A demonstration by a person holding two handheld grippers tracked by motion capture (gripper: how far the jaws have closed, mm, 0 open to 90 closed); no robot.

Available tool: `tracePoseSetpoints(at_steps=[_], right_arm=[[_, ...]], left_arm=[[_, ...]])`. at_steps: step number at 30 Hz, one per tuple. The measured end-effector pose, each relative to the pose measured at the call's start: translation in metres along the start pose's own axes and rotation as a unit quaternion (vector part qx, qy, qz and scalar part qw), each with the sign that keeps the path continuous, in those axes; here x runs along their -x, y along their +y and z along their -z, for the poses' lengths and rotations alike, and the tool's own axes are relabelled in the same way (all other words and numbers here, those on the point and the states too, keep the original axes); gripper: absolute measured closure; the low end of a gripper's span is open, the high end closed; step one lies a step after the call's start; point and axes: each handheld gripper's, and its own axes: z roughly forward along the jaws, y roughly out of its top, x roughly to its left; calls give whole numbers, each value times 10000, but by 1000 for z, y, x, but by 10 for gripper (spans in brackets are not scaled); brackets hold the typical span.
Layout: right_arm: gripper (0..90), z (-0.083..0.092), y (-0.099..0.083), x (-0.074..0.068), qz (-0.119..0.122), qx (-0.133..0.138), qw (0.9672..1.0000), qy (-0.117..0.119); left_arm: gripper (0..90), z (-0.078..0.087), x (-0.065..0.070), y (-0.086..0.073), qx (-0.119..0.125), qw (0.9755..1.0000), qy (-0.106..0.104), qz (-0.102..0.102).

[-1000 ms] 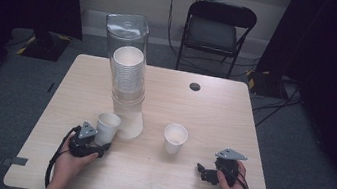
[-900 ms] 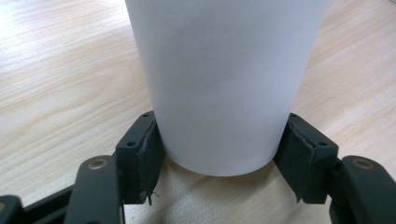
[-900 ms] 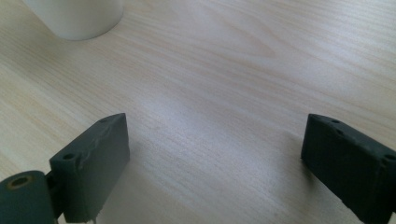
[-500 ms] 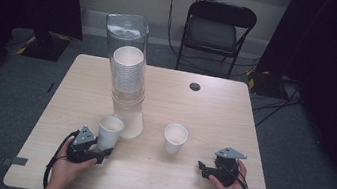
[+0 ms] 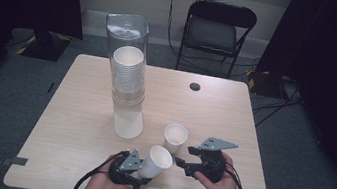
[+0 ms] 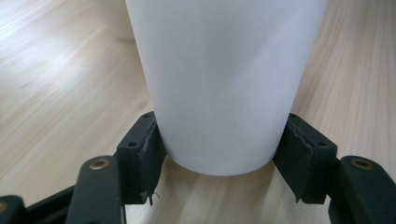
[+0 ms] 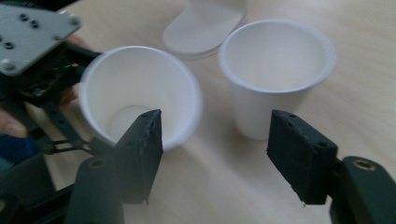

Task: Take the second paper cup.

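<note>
My left gripper is shut on the base of a white paper cup, which tilts with its mouth towards the right gripper. Its pads press on both sides of the cup. A second white cup stands upright just behind. My right gripper is open and points left at the held cup's rim. Its jaws have just been closing, with nothing between them. The standing cup is beyond them. A tall clear tube holds a stack of cups.
A small black round cap lies at the far side of the wooden table. A black folding chair stands behind the table. The left gripper's cable loops at the front edge.
The left gripper carried its cup to the right and tipped it towards the right gripper. The right gripper rose, shifted left and narrowed its jaws.
</note>
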Motion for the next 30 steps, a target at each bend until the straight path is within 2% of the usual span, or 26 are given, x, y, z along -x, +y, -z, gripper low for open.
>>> tracePoseSetpoints(at_steps=[1,2,3,4,6,7,8,10,11,14,15,16,17,18,19,20,21,22,23,24,25,27,28,29,30], right_arm=[[390,-5,1,-4,80,-158,9998,50],[447,-16,-1,-8,51,-465,9988,115],[504,-20,-2,-8,32,-494,9987,121],[530,-23,-3,-8,-26,-583,9981,171],[558,-26,-4,-8,-8,-606,9981,148],[644,-28,-3,-10,-1,-613,9980,144],[684,-28,-2,-10,-36,-617,9980,148],[736,-26,1,-11,-70,-564,9982,190],[735,-26,5,-12,-33,-607,9978,275],[670,-29,9,-17,108,-715,9971,245],[637,-30,9,-19,83,-722,9970,247],[637,-30,9,-19,83,-722,9970,247],[493,-28,10,-18,42,-613,9979,192],[493,-28,10,-18,42,-613,9979,192],[421,-21,9,-13,8,-337,9994,111],[349,-17,8,-10,30,-206,9997,113],[272,-11,6,-5,108,14,9999,86],[272,-11,6,-5,108,14,9999,86],[217,-5,1,1,152,185,9997,-62],[152,2,-7,12,206,317,9991,-182],[147,5,-14,20,179,327,9990,-230],[147,9,-31,34,104,222,9985,-482],[147,8,-37,38,94,126,9982,-571],[148,5,-52,46,129,-133,9975,-677],[148,5,-52,46,129,-133,9975,-677]], left_arm=[[367,-3,1,2,-23,9999,-35,-95],[366,-8,2,6,14,9998,-101,-165],[366,-8,2,8,-101,9995,-101,-295],[366,-10,3,9,-8,9997,-137,-225],[360,-11,3,9,-30,9998,-150,-152],[360,-11,3,9,-34,9998,-152,-125],[357,-11,1,10,-128,9997,-99,-157],[315,-12,2,9,-92,9999,-74,60],[229,-13,3,10,-134,9996,86,229],[211,-8,0,8,-277,9995,106,144],[210,-7,1,6,-175,9994,124,283],[202,-7,1,6,-175,9994,124,283],[182,1,0,-1,-240,9992,131,300],[168,1,0,-1,-240,9992,131,300],[159,11,-6,-8,-361,9989,89,275],[157,17,-7,-14,-298,9988,110,364],[157,24,-11,-21,-309,9991,79,279],[154,24,-11,-21,-309,9991,79,279],[154,30,-15,-29,-141,9993,49,346],[153,36,-19,-32,-288,9993,85,218],[151,38,-20,-35,-218,9992,104,328],[149,41,-22,-38,-174,9992,113,355],[149,43,-24,-40,-200,9992,100,317],[148,43,-25,-40,-205,9991,135,341],[146,43,-25,-40,-205,9991,135,341]])
